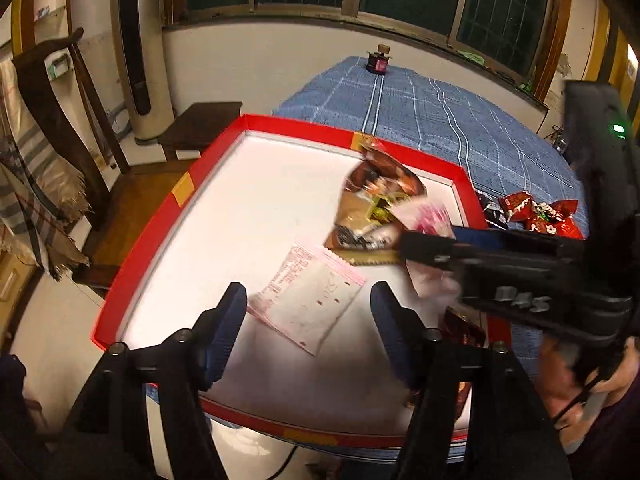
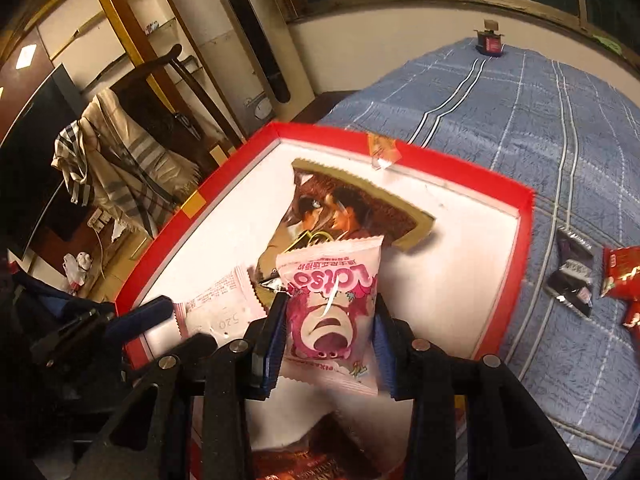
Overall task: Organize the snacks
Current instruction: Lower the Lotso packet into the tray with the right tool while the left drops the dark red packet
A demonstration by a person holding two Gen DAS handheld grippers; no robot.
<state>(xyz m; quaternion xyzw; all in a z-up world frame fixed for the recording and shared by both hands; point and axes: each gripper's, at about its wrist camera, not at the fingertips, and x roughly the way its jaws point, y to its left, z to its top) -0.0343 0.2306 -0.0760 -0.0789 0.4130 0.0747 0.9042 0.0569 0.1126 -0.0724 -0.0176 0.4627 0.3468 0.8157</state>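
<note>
A red-rimmed box with a white floor (image 1: 144, 216) (image 2: 516, 264) sits on the blue bedcover. Inside lie a brown snack bag (image 1: 380, 184) (image 2: 360, 208) and a pale pink packet lying face down (image 1: 312, 300) (image 2: 216, 312). My left gripper (image 1: 308, 328) is open and empty, low over the pale packet. My right gripper (image 2: 326, 320) is shut on a pink Lotso bear packet (image 2: 332, 304) and holds it above the box; in the left wrist view it reaches in from the right (image 1: 432, 244) with the packet blurred.
Red snack packs (image 1: 540, 216) (image 2: 620, 280) and a black-and-white wrapper (image 2: 572, 276) lie on the bedcover (image 1: 440, 112) right of the box. A small dark jar (image 1: 378, 60) stands at the far end. A wooden chair with a scarf (image 1: 40, 168) is on the left.
</note>
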